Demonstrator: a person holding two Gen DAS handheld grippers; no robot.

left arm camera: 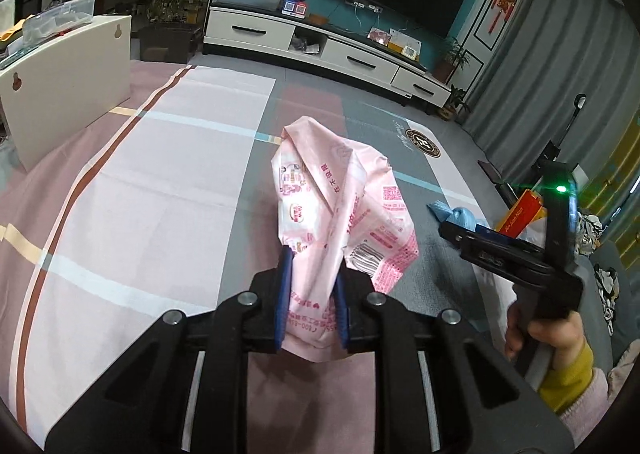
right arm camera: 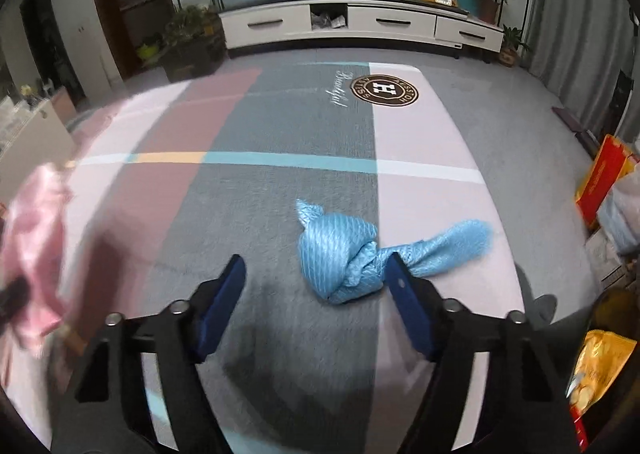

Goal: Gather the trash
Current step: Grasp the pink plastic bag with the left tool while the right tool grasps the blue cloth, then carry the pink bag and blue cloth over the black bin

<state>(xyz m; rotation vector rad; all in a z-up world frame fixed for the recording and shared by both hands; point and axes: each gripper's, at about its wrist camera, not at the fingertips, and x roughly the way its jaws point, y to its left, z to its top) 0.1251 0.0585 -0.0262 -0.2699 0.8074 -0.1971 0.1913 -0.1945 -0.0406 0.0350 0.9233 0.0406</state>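
My left gripper (left arm camera: pixel 311 278) is shut on a crumpled pink plastic wrapper (left arm camera: pixel 340 206) and holds it above the patterned rug. The wrapper shows blurred at the left edge of the right wrist view (right arm camera: pixel 32 250). A knotted light blue plastic bag (right arm camera: pixel 348 254) lies on the rug (right arm camera: pixel 280 126). My right gripper (right arm camera: pixel 316 266) is open just in front of it, its right finger beside the knot. In the left wrist view the right gripper (left arm camera: pixel 472 234) is at the right, with the blue bag (left arm camera: pixel 460 214) beyond it.
A white TV cabinet (right arm camera: pixel 360 20) runs along the far wall with potted plants (right arm camera: pixel 192 38) to its left. A white panel (left arm camera: pixel 68 86) stands left of the rug. A red and yellow bag (right arm camera: pixel 600 182) and a yellow snack packet (right arm camera: pixel 600 370) lie at the right.
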